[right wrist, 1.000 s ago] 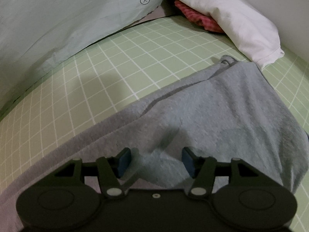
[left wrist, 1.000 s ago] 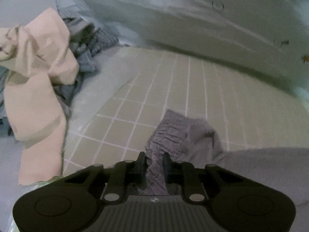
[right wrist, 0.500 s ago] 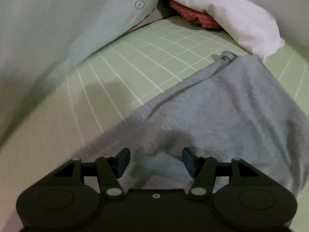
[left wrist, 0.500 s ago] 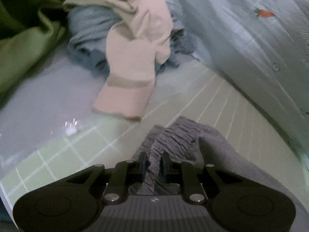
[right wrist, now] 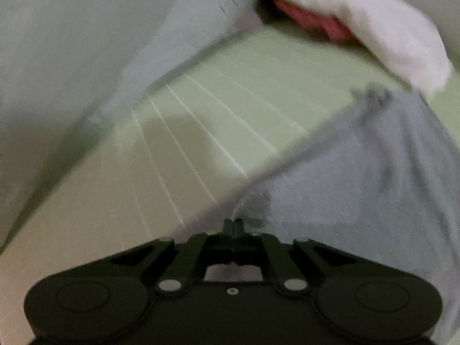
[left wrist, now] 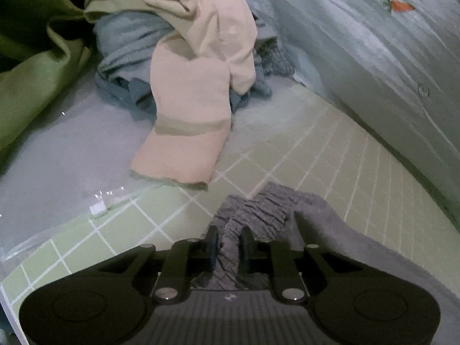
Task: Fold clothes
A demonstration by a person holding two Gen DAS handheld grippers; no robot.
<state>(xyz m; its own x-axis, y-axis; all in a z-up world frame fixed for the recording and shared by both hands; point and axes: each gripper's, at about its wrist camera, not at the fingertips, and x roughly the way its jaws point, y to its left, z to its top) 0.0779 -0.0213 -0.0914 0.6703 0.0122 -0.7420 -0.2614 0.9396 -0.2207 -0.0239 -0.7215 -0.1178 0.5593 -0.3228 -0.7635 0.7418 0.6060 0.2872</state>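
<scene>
Grey garment (left wrist: 330,230) lies on the green checked bed sheet (left wrist: 330,149), spread between the two tongs.

Left tongs (left wrist: 228,244): narrow, pinched on the gathered ribbed band of the garment; cloth bunched between the pads.

Right tongs (right wrist: 234,227): jaws have just been closing and now stand together. Frame blurred; a thin edge of the grey garment (right wrist: 373,172) seems to run into the tips, held as far as I can tell.

Key relation: from the right tongs the cloth falls away right and ahead, its taut edge running diagonally toward the white pillow (right wrist: 373,28). Long axis appears to run tongs to tongs, so each hand has one end.

Unfolded pile with a beige piece (left wrist: 195,92) sits ahead of the left tongs, apart from the garment.
</scene>
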